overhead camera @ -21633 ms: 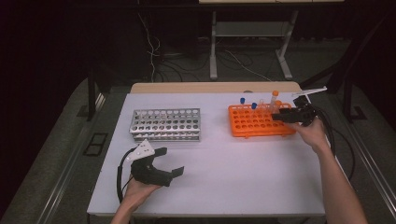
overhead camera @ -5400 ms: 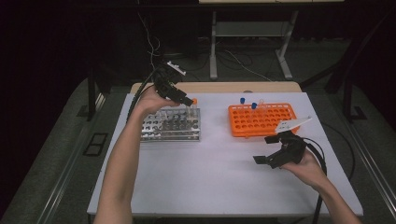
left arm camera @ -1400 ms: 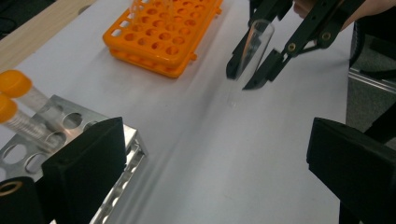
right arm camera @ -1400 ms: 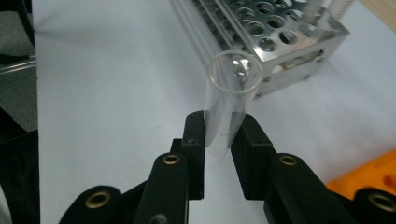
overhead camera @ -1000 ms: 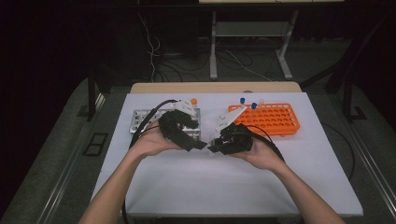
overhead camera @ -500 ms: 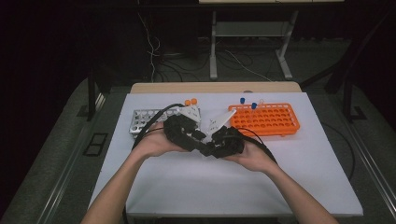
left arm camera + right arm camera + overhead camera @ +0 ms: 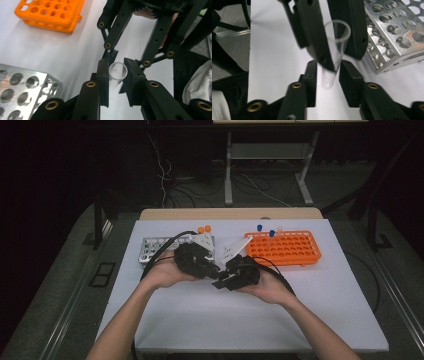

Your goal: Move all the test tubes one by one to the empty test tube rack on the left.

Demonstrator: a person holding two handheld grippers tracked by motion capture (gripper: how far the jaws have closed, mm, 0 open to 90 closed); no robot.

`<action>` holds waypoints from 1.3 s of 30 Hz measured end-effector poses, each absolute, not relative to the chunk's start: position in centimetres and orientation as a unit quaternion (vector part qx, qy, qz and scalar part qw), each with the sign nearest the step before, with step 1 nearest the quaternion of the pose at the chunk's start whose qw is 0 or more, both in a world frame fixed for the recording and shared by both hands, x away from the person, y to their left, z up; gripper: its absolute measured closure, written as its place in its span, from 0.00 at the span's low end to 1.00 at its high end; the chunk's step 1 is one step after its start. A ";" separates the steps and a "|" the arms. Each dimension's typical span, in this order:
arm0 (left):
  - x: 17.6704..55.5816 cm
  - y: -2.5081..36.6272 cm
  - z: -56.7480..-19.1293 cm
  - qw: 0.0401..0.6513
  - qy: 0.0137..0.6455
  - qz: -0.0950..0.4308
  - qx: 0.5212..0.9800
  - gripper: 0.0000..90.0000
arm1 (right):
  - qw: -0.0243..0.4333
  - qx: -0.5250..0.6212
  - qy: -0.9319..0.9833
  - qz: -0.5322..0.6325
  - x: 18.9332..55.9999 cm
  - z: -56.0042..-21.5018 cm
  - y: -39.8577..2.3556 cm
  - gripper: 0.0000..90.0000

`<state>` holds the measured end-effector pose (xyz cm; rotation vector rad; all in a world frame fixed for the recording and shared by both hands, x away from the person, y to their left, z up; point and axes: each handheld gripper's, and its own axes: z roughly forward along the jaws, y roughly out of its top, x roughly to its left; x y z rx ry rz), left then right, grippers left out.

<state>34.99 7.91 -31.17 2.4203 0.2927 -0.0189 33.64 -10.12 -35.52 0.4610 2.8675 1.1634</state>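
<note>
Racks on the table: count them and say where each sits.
2. The metal rack sits at the table's left, behind the left gripper. The orange rack sits at the right, behind the right gripper.

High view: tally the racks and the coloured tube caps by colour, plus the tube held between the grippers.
Orange rack: 1
Metal rack: 1
Orange caps: 2
Blue caps: 2
Held clear tube: 1
Total: 7

A clear, colourless plastic tube [image 7: 333, 53] between black grippers [image 7: 218, 267]. An orange plastic rack [image 7: 286, 248] with blue-capped tubes [image 7: 260, 227] and a silver metal rack [image 7: 18, 88] on a white tabletop [image 7: 250, 315].
</note>
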 end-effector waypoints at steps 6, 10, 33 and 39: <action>35.5 9.0 -30.7 0.346 0.126 0.004 0.930 0.83 | 0.011 0.164 0.912 0.376 33.9 -35.1 -11.0 0.63; 35.9 9.8 -30.3 0.348 0.138 0.013 0.927 0.83 | 0.014 0.171 0.908 0.382 34.1 -34.8 -11.6 0.55; 39.3 13.5 -27.7 0.346 0.188 0.061 0.917 0.83 | 0.013 0.215 0.887 0.408 33.8 -34.2 -14.9 0.00; 40.8 13.8 -27.1 0.346 0.201 0.068 0.914 0.83 | 0.013 0.220 0.885 0.409 33.4 -34.4 -15.9 0.00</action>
